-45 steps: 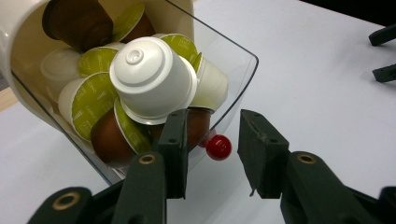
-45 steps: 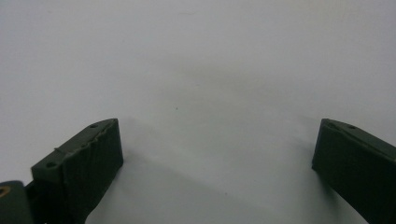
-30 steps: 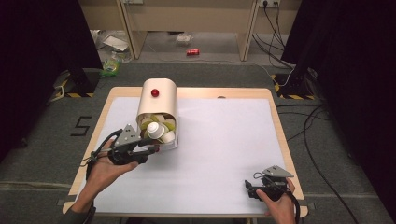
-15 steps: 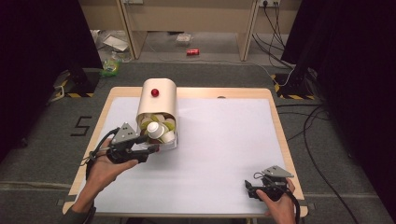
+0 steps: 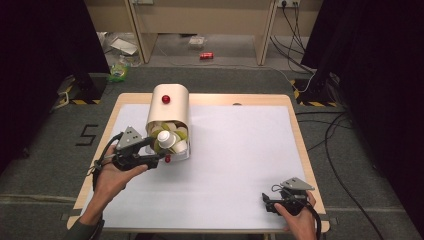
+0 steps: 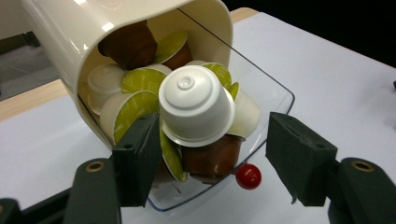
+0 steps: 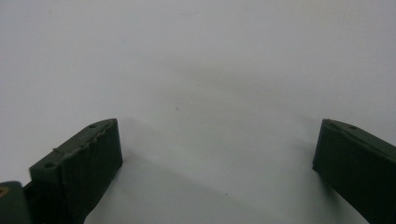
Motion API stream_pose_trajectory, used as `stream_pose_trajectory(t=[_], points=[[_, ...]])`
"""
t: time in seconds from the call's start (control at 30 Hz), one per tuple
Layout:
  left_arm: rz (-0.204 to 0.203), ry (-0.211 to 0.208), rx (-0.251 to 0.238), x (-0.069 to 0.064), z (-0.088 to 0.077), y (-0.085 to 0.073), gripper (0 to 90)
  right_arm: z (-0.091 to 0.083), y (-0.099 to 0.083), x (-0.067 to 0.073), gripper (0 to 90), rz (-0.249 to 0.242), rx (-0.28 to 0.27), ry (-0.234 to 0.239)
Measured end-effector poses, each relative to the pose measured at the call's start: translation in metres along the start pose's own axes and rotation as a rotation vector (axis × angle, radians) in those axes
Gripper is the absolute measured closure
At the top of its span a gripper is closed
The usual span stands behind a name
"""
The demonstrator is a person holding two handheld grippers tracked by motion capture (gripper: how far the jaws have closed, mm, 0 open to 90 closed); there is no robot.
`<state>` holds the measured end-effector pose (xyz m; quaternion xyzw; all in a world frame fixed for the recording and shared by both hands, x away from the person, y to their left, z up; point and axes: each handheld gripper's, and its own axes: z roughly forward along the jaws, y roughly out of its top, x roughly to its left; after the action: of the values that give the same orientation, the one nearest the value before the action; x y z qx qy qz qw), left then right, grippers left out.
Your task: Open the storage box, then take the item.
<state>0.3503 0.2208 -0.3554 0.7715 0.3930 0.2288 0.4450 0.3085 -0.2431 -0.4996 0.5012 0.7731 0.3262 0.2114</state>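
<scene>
Cream capsule dispenser point(image 5: 169, 111) lying at the table's point(image 5: 300, 150) far left, clear drawer point(image 6: 261, 100) full of capsules, left gripper point(image 6: 210, 163) at its mouth, jaws just opening around the red knob point(image 6: 248, 176), gripping nothing, right gripper point(image 5: 272, 205) wide open, empty, near right edge, open white sheet between.

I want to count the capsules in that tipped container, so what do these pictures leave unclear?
- Capsules deep inside the cream container: left gripper view, hidden by its wall and the front capsules, such as the white capsule.
- Clear drawer near edge: cut off by the left gripper.
- Capsules in the high view: too small to count.
</scene>
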Motion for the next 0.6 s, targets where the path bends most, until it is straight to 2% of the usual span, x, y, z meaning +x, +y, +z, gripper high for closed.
stream_pose_trajectory(t=[0.33,0.4,0.53,0.6], points=[[-0.014,0.020,-0.001,0.002,0.015,0.006,33.0,0.000,0.000,0.000,1.5,0.004,0.005,0.000],[-0.005,0.026,0.001,0.002,0.018,0.006,33.0,0.000,0.000,0.000,1.5,-0.003,0.003,0.000],[-0.021,0.020,0.000,0.004,0.021,0.007,34.4,0.000,0.000,0.000,1.4,-0.003,0.003,-0.001],[-0.012,0.032,-0.002,0.006,0.021,0.008,34.8,0.000,0.000,0.000,1.4,-0.001,0.003,0.000]])
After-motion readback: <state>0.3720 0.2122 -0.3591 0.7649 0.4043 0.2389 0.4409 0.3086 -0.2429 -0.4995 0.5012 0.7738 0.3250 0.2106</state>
